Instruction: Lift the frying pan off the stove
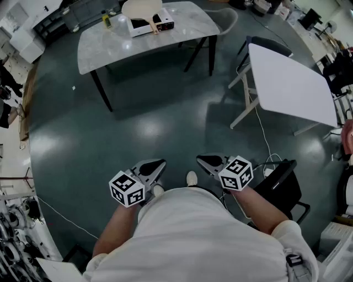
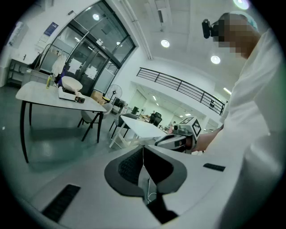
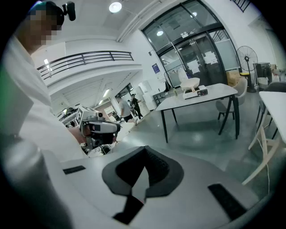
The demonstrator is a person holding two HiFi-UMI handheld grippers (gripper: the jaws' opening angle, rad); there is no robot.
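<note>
The cream frying pan (image 1: 142,10) with a wooden handle rests on a white portable stove (image 1: 157,23) on the grey table (image 1: 182,27) far ahead. My left gripper (image 1: 160,164) and right gripper (image 1: 201,161) are held close to the person's body, well short of that table. Both are shut with nothing between the jaws. In the left gripper view the shut left gripper (image 2: 143,154) points past the pan (image 2: 71,82) at the upper left. In the right gripper view the shut right gripper (image 3: 144,156) faces the pan (image 3: 190,83) on the distant table.
A white folding table (image 1: 292,85) stands at the right with a cable (image 1: 263,137) trailing over the floor below it. A black chair (image 1: 284,182) is close by my right side. A grey chair (image 1: 226,19) sits behind the stove table, and a small bottle (image 1: 106,19) stands on it.
</note>
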